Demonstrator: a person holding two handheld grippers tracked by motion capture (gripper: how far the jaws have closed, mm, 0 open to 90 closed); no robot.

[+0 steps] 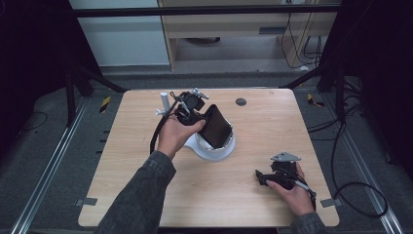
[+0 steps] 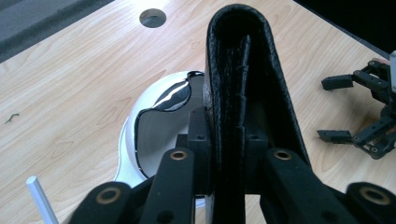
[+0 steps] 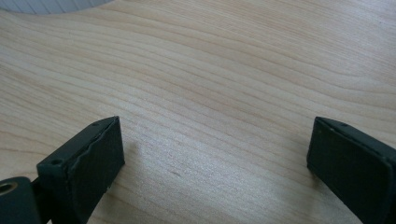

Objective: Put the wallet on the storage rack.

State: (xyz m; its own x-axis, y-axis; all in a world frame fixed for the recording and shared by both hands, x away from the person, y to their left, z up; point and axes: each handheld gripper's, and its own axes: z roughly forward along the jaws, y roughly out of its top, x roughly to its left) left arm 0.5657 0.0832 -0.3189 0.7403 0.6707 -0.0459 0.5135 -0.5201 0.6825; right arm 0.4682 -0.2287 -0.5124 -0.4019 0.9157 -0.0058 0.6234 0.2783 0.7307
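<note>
A black leather wallet (image 1: pixel 216 126) stands tilted on edge, its lower end inside a white bowl (image 1: pixel 214 154) at the table's middle. My left gripper (image 1: pixel 202 118) comes in from the left and is shut on it. In the left gripper view both pads press the folded wallet (image 2: pixel 243 74) between them, just above the bowl (image 2: pixel 128 140). My right gripper (image 1: pixel 263 178) rests on the table at the front right, open. In the right gripper view the right gripper (image 3: pixel 215 163) has only bare wood between its wide-apart jaws. The left gripper view shows the right gripper (image 2: pixel 345 109) off to the side.
A short white rod (image 1: pixel 164 100) stands upright behind the left hand. A round dark grommet hole (image 1: pixel 240 102) sits near the far edge of the wooden table (image 1: pixel 146 195). Cables trail on the floor to the right.
</note>
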